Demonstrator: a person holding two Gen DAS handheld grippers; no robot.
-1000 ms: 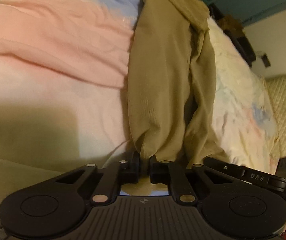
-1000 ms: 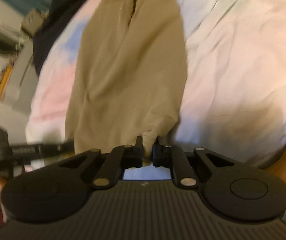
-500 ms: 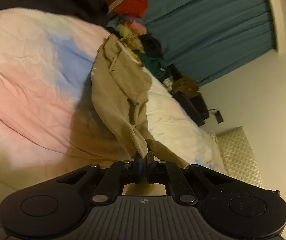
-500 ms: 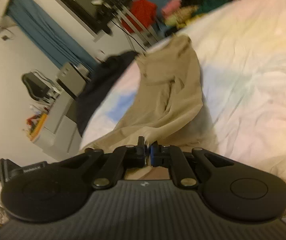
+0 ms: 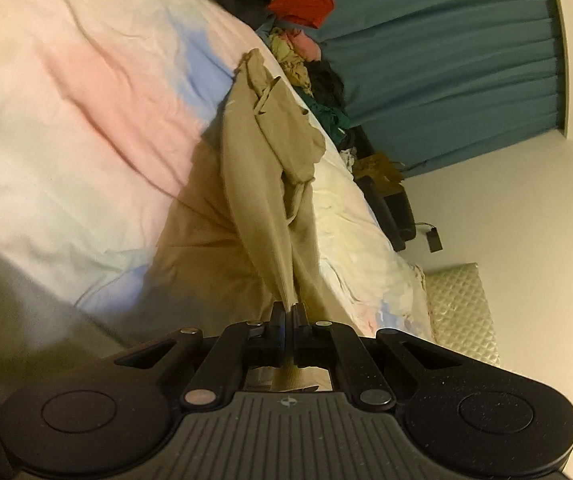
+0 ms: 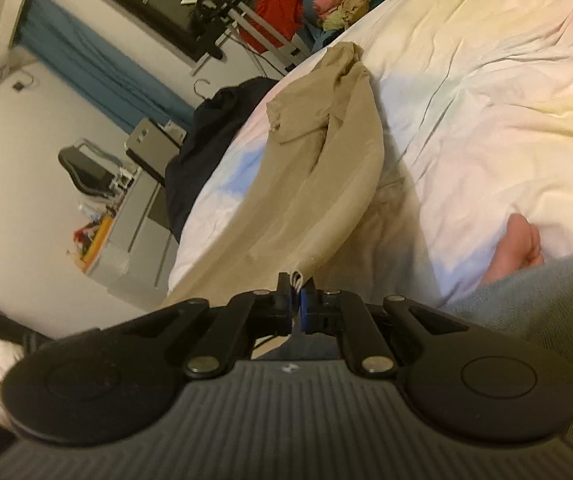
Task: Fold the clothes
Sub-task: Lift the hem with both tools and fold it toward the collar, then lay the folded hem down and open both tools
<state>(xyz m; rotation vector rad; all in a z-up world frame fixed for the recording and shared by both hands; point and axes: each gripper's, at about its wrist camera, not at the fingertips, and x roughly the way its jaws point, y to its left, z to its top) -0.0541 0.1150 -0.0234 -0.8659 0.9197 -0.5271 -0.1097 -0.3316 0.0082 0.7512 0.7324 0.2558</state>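
Gripping a hem of the long beige cotton trousers (image 5: 262, 184), the black left gripper (image 5: 287, 312) has its fingers pressed together on the cloth. The black right gripper (image 6: 296, 292) pinches another hem likewise. Lifted at the near end, the trousers stretch away across the pastel tie-dye bed sheet (image 5: 86, 100), waistband resting far off.

A pastel bedsheet (image 5: 86, 92) lies before teal curtains (image 5: 446, 60), a heap of clothes (image 5: 306, 56) and a dark garment (image 6: 202, 136).
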